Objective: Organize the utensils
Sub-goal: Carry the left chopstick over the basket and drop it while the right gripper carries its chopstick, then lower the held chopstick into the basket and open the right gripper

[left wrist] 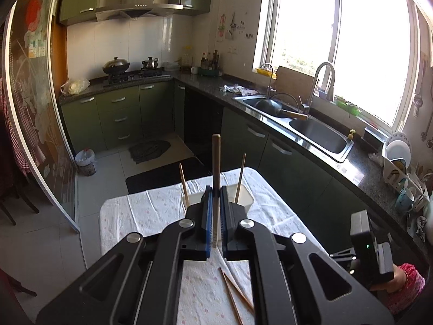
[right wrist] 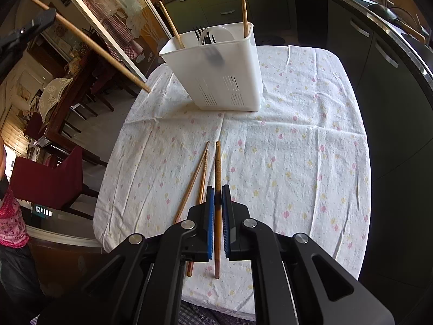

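My left gripper is shut on a wooden chopstick and holds it upright above the table, in front of the white utensil holder. In the right wrist view the holder stands at the table's far side with two chopsticks, a dark fork and a white utensil in it. The left gripper shows there at upper left with its chopstick slanting down. My right gripper is shut on a brown chopstick lying low over the cloth. Two more chopsticks lie crossed to its left.
The table is covered with a white flowered cloth. A dark counter with a steel sink runs along the right. Green cabinets and a stove stand at the back. Red chairs stand to the left of the table.
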The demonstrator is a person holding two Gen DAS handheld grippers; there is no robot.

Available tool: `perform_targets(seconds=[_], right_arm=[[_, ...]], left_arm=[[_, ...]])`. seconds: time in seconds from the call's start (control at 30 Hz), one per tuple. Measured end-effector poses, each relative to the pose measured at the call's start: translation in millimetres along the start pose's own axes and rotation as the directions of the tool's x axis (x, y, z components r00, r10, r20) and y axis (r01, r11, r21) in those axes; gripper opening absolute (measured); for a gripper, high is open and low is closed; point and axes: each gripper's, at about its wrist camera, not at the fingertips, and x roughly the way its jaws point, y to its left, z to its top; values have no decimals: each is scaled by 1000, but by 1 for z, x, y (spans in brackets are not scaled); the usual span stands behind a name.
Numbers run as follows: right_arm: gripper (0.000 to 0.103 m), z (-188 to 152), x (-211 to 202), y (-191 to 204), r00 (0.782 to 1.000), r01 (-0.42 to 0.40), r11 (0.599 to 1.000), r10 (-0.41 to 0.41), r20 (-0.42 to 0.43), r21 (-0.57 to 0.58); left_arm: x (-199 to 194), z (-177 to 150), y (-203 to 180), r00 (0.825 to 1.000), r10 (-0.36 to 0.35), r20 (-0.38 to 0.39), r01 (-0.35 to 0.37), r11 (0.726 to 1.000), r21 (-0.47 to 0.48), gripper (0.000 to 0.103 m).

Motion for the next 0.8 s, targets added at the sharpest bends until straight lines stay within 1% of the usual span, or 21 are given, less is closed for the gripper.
perform_targets(seconds=[0.07, 0.13, 0.23, 0.3, 0.4, 0.5, 0.6, 0.63, 0.7, 0.77, 0.8], right_arm=[[6, -1, 0, -2, 1000, -1, 1000, 1, 1, 5], [6, -1, -1, -4, 1000, -3, 1000, 3, 2, 9], [6, -2, -3, -7, 1000, -6, 1000, 6, 7, 14], [6, -2, -5, -8, 1000, -11, 1000, 10, 11, 17], [6, -3, -10, -8, 1000, -13, 1000, 13, 21, 16], [6, -1, -17, -8, 999, -17, 1000, 16, 37, 15], [6, 6, -29, -6, 998, -18, 1000, 17, 66, 12], [6, 9, -34, -4, 997, -17, 1000, 17, 79, 10], [6, 19, -48, -1, 993, -18, 1000, 17, 117, 8], [6, 31, -64, 3, 986, -19, 1000, 18, 164, 3], [6, 38, -74, 5, 981, -19, 1000, 19, 194, 1]], left_arm=[[2, 17, -2, 999, 5, 36, -5, 1000, -2, 5], [9, 30, -5, 997, 25, 69, -25, 1000, 5, 5], [32, 36, -11, 995, 69, 66, -71, 997, 35, 5], [51, 34, -10, 996, 81, 44, -83, 996, 38, 5], [82, 24, -9, 995, 99, -10, -98, 994, 46, 5], [112, 10, -5, 990, 111, -86, -107, 993, 54, 5], [130, -5, -1, 983, 109, -146, -102, 993, 55, 6], [133, -8, 1, 983, 110, -150, -102, 993, 56, 8], [134, -14, 1, 983, 103, -154, -95, 994, 58, 22], [125, -18, 2, 986, 99, -135, -92, 994, 58, 31], [119, -19, 3, 988, 94, -125, -88, 995, 56, 32]])
